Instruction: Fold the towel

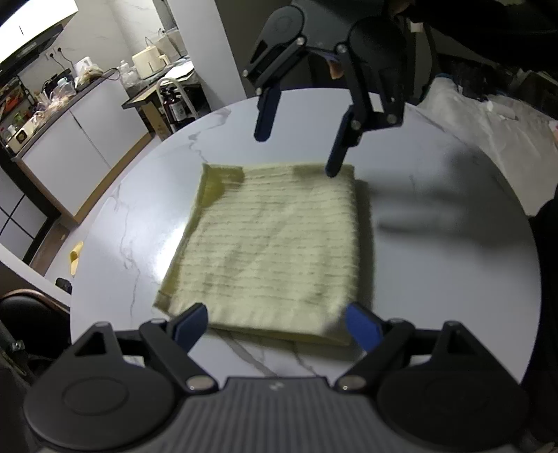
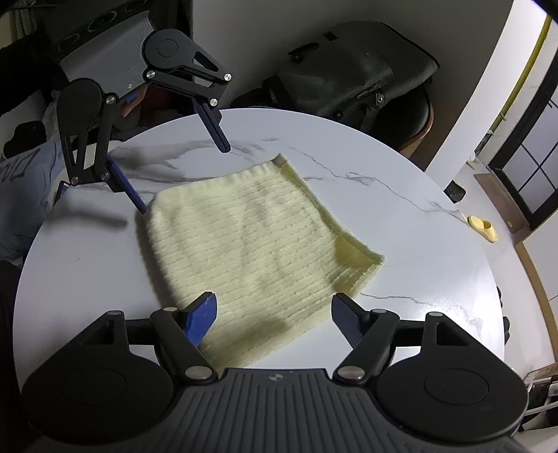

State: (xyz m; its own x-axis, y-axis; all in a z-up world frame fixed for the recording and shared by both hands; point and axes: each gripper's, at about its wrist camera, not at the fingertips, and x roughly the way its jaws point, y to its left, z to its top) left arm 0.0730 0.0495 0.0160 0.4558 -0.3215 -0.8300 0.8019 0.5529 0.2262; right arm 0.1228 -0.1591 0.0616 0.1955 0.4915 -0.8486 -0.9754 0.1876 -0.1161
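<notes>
A pale yellow ribbed towel [image 1: 275, 244] [image 2: 251, 244] lies folded into a flat rectangle on the round white marble table [image 1: 453, 278] [image 2: 87, 271]. My left gripper [image 1: 275, 325] hovers over the towel's near edge in the left wrist view, its blue fingers spread wide and nothing pinched between them. Opposite it, my right gripper [image 1: 298, 153] hangs above the towel's far edge, also open. In the right wrist view the right gripper [image 2: 274, 320] stands open over one towel edge, and the left gripper [image 2: 182, 177] is open above the far corner.
A kitchen counter [image 1: 87, 90] crowded with appliances and bottles runs behind the table. A dark chair with a bag [image 2: 355, 76] stands at the table's far side. A yellow slipper [image 2: 483, 228] lies on the floor. A person's dark sleeve [image 1: 488, 28] is behind the right gripper.
</notes>
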